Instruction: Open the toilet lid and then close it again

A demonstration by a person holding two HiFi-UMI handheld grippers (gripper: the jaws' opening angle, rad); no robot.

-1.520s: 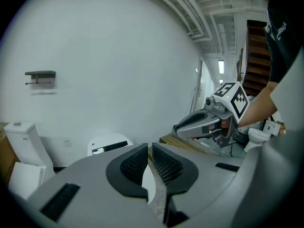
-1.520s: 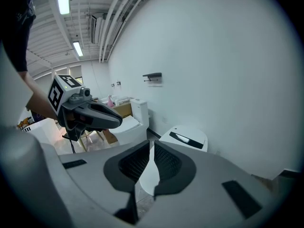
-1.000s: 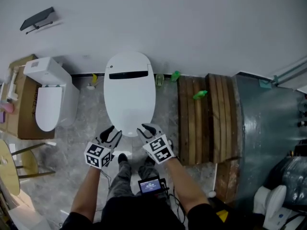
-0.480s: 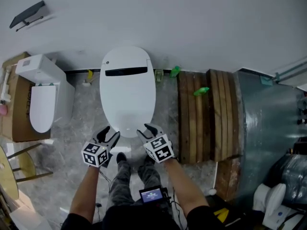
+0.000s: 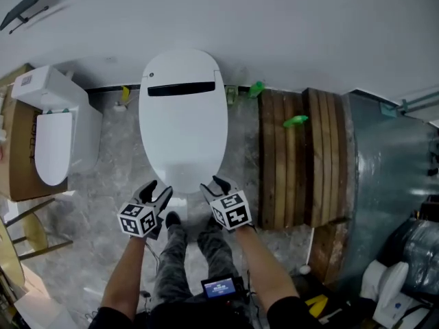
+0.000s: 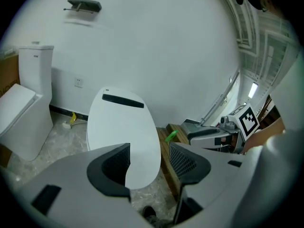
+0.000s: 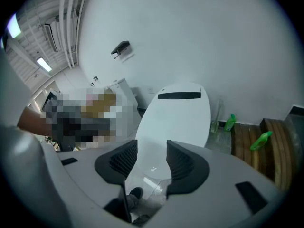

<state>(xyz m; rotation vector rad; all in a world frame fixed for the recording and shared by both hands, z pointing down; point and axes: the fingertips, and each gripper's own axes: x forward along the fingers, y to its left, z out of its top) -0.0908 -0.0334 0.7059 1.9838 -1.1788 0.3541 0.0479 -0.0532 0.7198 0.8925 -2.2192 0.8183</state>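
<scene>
Near the six o'clock end of the glossy white oval toilet lid [image 5: 183, 115], the head view shows the left gripper [image 5: 159, 189] at about seven o'clock of the rim and the right gripper [image 5: 212, 184] at about five o'clock. The lid lies flat and shut on its bowl, hinge end at twelve o'clock against the white wall. Compared with a second ago, both grippers have come down closer to the front rim, and the lid fills more of the picture. It has not lifted at all. A second white toilet [image 5: 51, 139] stands at nine o'clock and brown wooden planks [image 5: 295, 156] at three o'clock; neither has been touched.

From the left gripper view, the jaws are opening and released. The lid's rounded front end shows through the gap between the dark ribbed pads, but it lies beyond them and nothing is pinched. Grey marbled floor [image 6: 61, 137] shows at nine o'clock.

From the right gripper view, the jaws are likewise opening and released, gripping nothing. The lid's front edge [image 7: 152, 167] sits in line with the gap, with a dark shoe below at six o'clock.

My reading is that the opening step has not begun: this is the approach, jaws spreading to take the front rim. Whether either tip already touches the rim I cannot tell.
</scene>
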